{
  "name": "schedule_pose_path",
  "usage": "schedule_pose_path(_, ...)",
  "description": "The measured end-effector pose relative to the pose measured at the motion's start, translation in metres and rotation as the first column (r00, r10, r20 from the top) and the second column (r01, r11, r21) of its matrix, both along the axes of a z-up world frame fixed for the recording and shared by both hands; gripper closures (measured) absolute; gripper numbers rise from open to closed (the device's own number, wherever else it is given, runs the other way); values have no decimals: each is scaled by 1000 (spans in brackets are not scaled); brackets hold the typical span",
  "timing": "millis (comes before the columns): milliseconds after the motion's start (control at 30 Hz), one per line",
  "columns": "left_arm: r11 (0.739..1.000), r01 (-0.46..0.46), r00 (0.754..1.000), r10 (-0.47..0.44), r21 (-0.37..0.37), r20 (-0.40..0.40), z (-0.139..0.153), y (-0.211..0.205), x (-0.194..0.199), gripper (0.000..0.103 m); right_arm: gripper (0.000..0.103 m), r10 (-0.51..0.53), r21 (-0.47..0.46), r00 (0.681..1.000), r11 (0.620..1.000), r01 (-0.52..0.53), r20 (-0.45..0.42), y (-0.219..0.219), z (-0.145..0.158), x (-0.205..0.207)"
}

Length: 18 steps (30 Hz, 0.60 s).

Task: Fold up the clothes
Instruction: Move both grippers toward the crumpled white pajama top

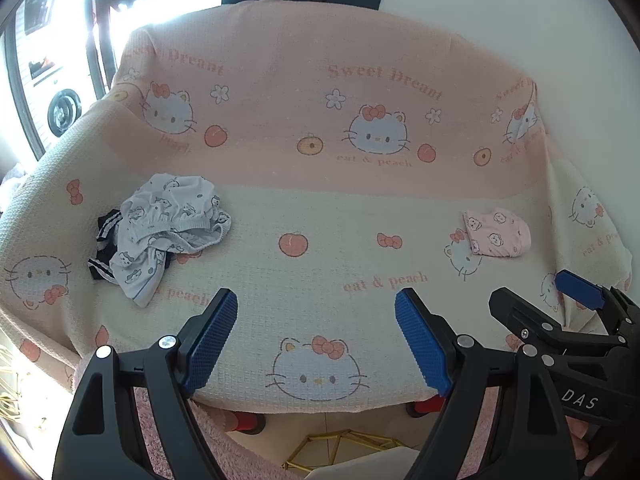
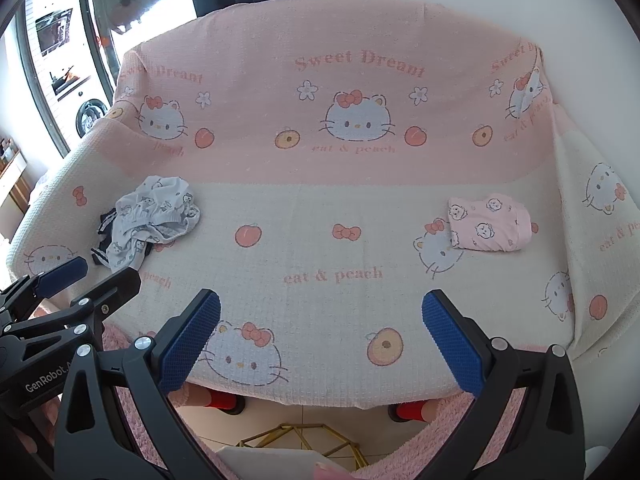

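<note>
A crumpled white garment with a cartoon print (image 1: 168,220) lies on the left of the sofa seat, on top of a dark striped garment (image 1: 105,240). A folded pink printed garment (image 1: 498,232) lies at the right. The same pile (image 2: 154,216) and pink piece (image 2: 488,222) show in the right wrist view. My left gripper (image 1: 316,340) is open and empty, held in front of the seat's front edge. My right gripper (image 2: 320,344) is open and empty too, beside it; it also shows in the left wrist view (image 1: 560,308).
A pink and cream cartoon-cat blanket (image 1: 320,208) covers the sofa seat, back and arms. Red sofa feet (image 2: 218,400) stand on the tiled floor with a pink fluffy rug (image 1: 192,444). A gold wire frame (image 2: 296,438) sits below. A washing machine (image 1: 62,110) stands far left.
</note>
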<state>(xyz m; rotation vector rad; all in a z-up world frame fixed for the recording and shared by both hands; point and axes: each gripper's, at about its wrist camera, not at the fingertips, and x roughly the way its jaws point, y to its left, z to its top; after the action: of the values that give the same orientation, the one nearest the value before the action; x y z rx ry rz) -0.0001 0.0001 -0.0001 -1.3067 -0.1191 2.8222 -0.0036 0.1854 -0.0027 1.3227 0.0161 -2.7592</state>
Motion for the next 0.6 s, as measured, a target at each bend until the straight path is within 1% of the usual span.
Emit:
schedule_pose_path(100, 1000, -4, 1000, 4, -11, -2, -2, -1, 1, 20, 0, 0, -5, 1000, 1000, 0, 5, 2, 1, -2)
schedule_pose_path(133, 1000, -6, 1000, 6, -4, -1, -4, -2, 1, 20, 0, -2, -4, 1000, 1000, 2, 5, 4, 1, -3)
schedule_pose_path(200, 999, -5, 1000, 4, 39, 17, -8, -9, -3, 20, 0, -1, 15, 1000, 1000, 1, 4, -5, -5, -8)
schedule_pose_path(233, 999, -2, 1000, 1, 38, 30, -8, -4, -8, 20, 0, 1, 21, 1000, 1000, -1, 1, -6, -6, -11)
schedule_pose_path(267, 999, 1, 1000, -2, 50, 16, -8, -3, -7, 20, 0, 5, 24, 1000, 1000, -5, -3, -5, -5, -12)
schedule_pose_path(300, 996, 4, 1000, -4, 88, 5, -7, -9, -8, 20, 0, 10, 20, 1000, 1000, -10, -4, -5, -4, -15)
schedule_pose_path(367, 990, -12, 1000, 14, 144, -9, -7, -24, -10, 20, 0, 44, -27, 999, 999, -44, 2, -5, -2, -24)
schedule_pose_path(433, 985, -29, 999, 31, 171, -12, -11, -38, -9, 20, 0, 83, -82, 996, 993, -82, 7, -6, -1, -33)
schedule_pose_path(500, 979, -63, 998, 64, 195, 4, -19, -56, -11, 20, 0, 128, -82, 992, 988, -128, -3, -17, -1, -41)
schedule_pose_path(600, 963, -130, 991, 130, 237, 16, -29, -91, -11, 20, 0, 198, -96, 980, 976, -197, -6, -41, -2, -57)
